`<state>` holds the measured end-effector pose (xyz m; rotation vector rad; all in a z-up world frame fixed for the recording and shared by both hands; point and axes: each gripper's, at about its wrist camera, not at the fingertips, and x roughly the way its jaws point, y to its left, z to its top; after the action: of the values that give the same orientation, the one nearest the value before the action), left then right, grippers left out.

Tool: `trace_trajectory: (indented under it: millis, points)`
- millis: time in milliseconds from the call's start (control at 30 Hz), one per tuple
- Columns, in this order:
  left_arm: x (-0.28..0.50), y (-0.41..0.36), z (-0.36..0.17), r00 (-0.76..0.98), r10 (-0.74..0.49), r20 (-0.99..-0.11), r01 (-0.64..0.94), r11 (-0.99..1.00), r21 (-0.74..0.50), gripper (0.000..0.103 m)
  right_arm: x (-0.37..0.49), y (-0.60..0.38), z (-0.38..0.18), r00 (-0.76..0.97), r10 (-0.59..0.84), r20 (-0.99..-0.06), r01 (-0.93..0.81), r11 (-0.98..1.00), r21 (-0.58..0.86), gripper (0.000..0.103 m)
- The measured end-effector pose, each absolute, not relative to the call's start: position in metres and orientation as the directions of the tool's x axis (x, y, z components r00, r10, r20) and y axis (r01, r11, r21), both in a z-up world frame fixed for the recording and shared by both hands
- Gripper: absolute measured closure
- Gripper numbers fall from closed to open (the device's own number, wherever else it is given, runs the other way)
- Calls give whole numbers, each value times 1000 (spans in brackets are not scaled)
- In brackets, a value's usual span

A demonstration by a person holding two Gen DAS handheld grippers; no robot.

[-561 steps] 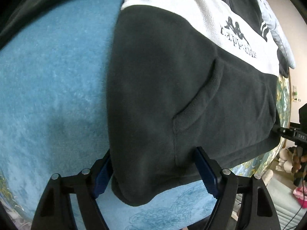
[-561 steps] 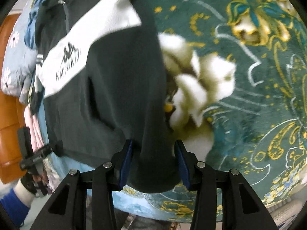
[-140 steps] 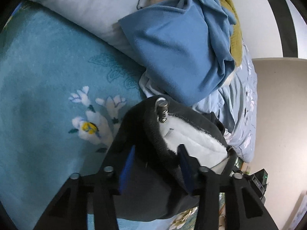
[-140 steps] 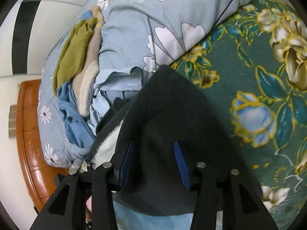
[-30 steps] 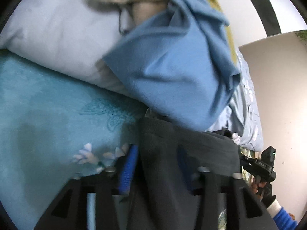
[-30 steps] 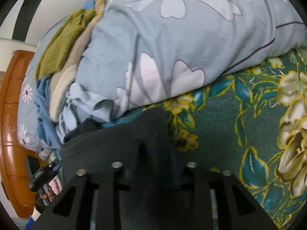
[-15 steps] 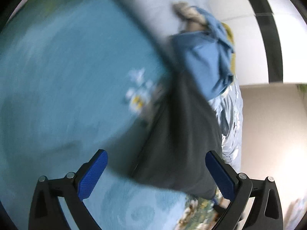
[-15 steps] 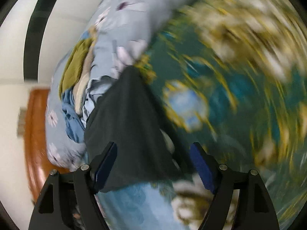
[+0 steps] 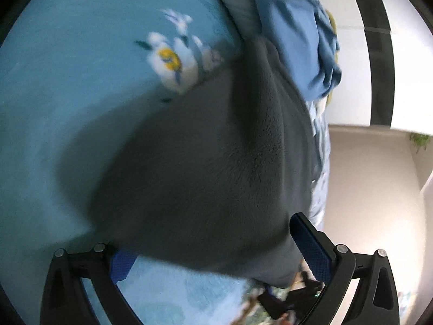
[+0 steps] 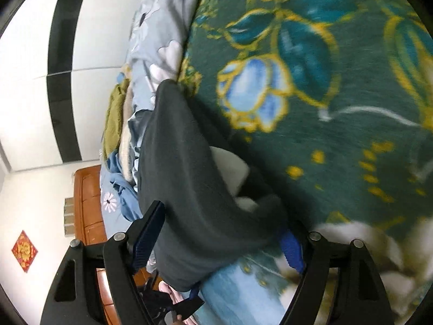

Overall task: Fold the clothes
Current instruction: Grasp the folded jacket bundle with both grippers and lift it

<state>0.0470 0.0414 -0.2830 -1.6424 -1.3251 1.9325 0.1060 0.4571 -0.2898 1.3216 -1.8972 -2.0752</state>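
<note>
Dark grey fleece makes up the folded garment (image 9: pixel 216 162), which is laid on a blanket (image 9: pixel 67 81) spread over a bed, its far edge lying against a heap of blue cloth (image 9: pixel 303 40) and a pale floral quilt (image 10: pixel 159 27). In the left wrist view the fleece is seen as one smooth dark slab on the light blue part of the blanket, beside a printed white and yellow flower (image 9: pixel 173 59). In the right wrist view it is seen edge on, with a patch of white lining (image 10: pixel 230 168) showing at its side, and the dark green part of the blanket (image 10: pixel 324 108), printed with blue and gold flowers, lies next to it.

The left gripper (image 9: pixel 219 246) is spread fully wide; its blue pads stand on either side of the near edge of the garment and are not pressed on it. The right gripper (image 10: pixel 219 233) is likewise spread, having just been opened, and the fleece lies loosely between its blue pads without being pinched.

Beyond the bed, a white wall with a black band (image 10: pixel 62 67), an orange-brown wooden headboard (image 10: pixel 89 203) and a red diamond-shaped decoration (image 10: pixel 24 250) are seen in the right wrist view. Both views are blurred in places.
</note>
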Motion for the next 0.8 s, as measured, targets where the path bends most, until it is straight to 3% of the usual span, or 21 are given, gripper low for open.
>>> trace_trajectory:
  millis: [333,800]
  points:
    - [11,59,-266,-312,690,-653,166,-638,-752,1,67,459,-288,-622,-601,-502,-359,-351,865,21]
    - [-49,70,-260,-267,706,-656,56,-668,-742,1,22,447,-287,-507,-712,-486,-231,-431,872,21]
